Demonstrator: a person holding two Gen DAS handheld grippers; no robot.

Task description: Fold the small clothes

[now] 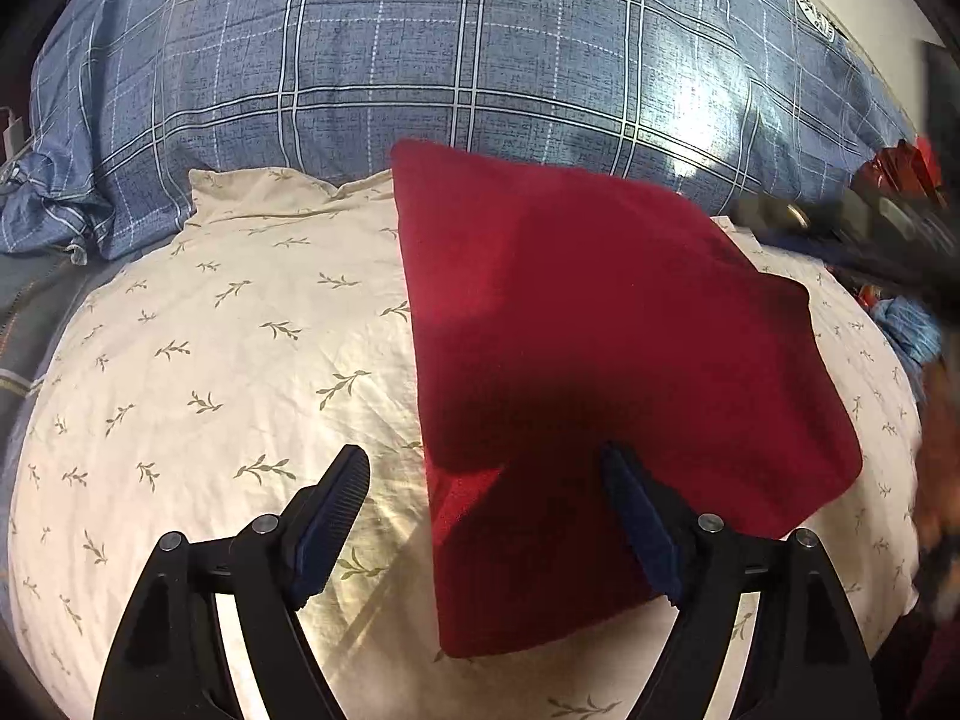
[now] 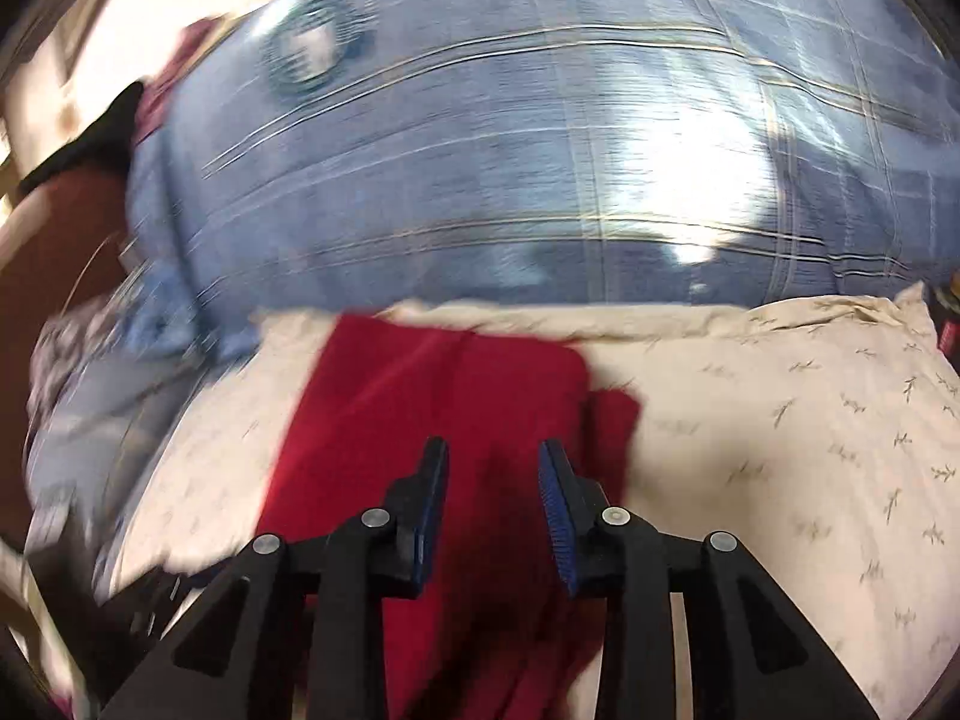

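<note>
The red cloth (image 1: 600, 360) lies on the cream pillow (image 1: 210, 360), in the centre and right of the left wrist view, its long axis running from upper left to lower right. It looks already folded, thick, with a corner turned under at the lower edge. The left gripper (image 1: 486, 468) hangs over this lower left edge with fingers wide open, holding nothing, one finger over the cloth. In the blurred right wrist view the right gripper (image 2: 492, 462) is over the cloth (image 2: 420, 420), fingers partly open and empty. Behind lies a blue plaid quilt (image 1: 420, 60).
</note>
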